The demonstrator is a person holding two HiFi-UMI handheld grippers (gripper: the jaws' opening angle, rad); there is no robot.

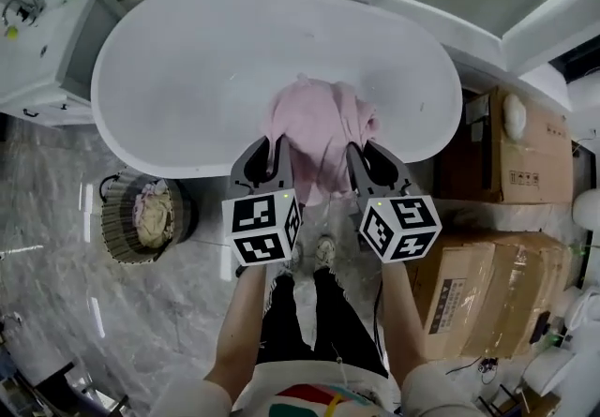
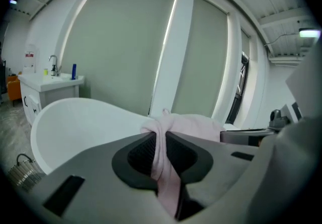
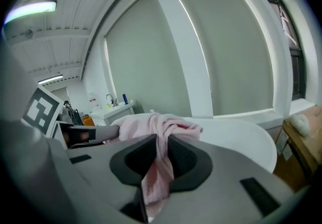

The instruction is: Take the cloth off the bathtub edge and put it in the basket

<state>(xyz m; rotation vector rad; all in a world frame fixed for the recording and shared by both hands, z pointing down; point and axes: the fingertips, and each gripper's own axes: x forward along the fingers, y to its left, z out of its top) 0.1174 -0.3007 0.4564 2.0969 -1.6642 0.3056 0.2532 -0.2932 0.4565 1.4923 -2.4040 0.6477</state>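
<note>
— Which step is this?

— The lift-off. The white oval bathtub (image 1: 187, 59) fills the upper part of the head view, and the round woven basket (image 1: 111, 223) stands on the grey marble floor (image 1: 56, 312) to the person's left, just beside the tub, with a pale bundle (image 1: 150, 216) already in it.

— And the cloth?

— The soft pink cloth (image 1: 319, 125) is bunched up over the tub's near edge, between the two grippers. Whether its lower folds touch the rim I cannot tell.

— Do both have hold of it?

— Yes. The left gripper (image 2: 160, 137) has its fingers (image 2: 138, 155) pinching a fold that runs down between the pads; the right gripper (image 3: 162, 140) pinches another fold between its fingers (image 3: 136, 160) the same way.

— So what next?

— I judge the grasp made and the carry due — raise the cloth clear of the edge, swing both grippers left together and down over the basket, then spread the fingers. Loose ends may drag on the rim.
</note>
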